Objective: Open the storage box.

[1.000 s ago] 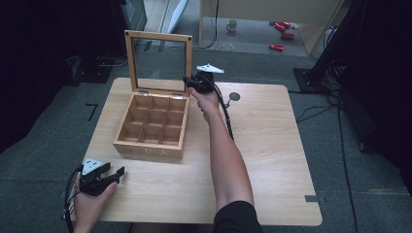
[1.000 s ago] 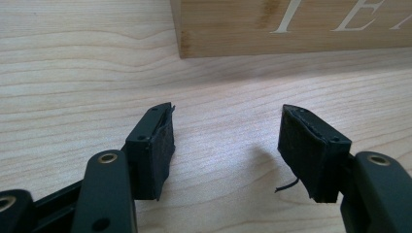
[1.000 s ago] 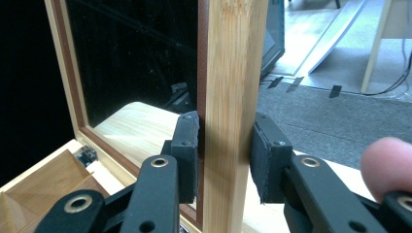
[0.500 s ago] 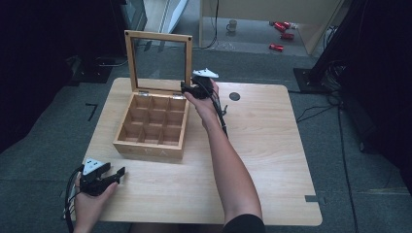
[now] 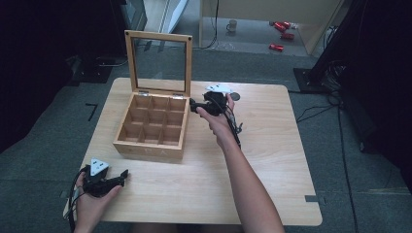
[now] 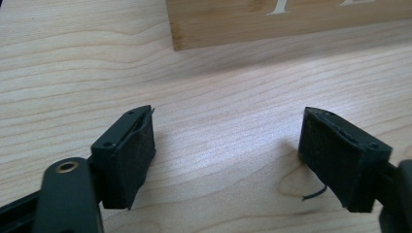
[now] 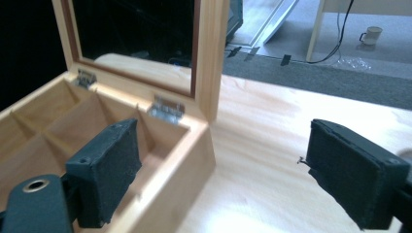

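A wooden box [image 5: 127, 143] with several empty compartments stands on the table [image 5: 272, 145], its glass-paned lid [image 5: 158, 63] upright. My right gripper [image 5: 195, 107] hovers beside the box's right rim, near the back corner, and points at it. In the right gripper view that gripper [image 7: 223, 148] has its left pad over a corner compartment of the box [image 7: 53, 121], below the lid [image 7: 210, 58]. Its jaws have just been opening and nothing is between them. My left gripper [image 5: 122, 177] rests by the table's near left edge. In its own view, the left gripper [image 6: 226, 155] faces the box's front wall [image 6: 291, 19]. Its jaws have also just been opening, with nothing between them.
A small dark disc [image 5: 235, 96] lies on the table behind my right hand. The right gripper's cable [image 5: 237, 131] trails along the forearm. A mug [image 5: 232, 24] and red items [image 5: 282, 35] sit on the floor beyond the table.
My right gripper has drawn back from the lid's right edge toward the near side and its jaws have spread. The lid stays upright. The left hand has not moved.
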